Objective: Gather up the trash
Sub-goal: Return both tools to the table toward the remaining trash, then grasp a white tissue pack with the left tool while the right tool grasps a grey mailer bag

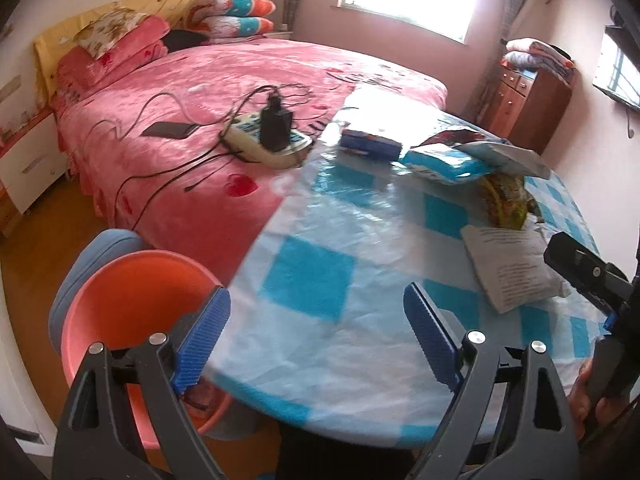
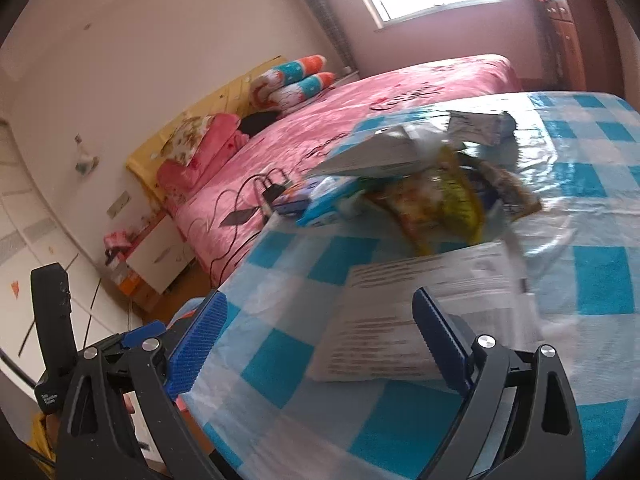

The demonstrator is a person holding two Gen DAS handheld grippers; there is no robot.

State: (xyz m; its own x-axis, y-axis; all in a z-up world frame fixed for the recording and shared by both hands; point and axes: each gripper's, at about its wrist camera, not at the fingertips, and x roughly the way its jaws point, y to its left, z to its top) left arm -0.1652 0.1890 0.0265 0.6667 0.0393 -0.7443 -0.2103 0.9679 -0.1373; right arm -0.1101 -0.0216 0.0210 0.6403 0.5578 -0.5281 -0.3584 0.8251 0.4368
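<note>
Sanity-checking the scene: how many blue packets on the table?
2. One blue packet lies at the table's far edge beside the bed; the other sits right of it, partly under a white wrapper. More may be hidden in the pile.

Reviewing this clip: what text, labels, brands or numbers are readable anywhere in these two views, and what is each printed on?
No text can be read in either view.
Printed sheet nearest the hand-held grippers: lines of small print, blurred.
Yellow snack bag: bright printed pattern, no legible brand.
Blue packets: markings too blurred.
Grey box on top of the pile: print too small.
Left hand-held gripper's black handle: small white lettering, too small.
</note>
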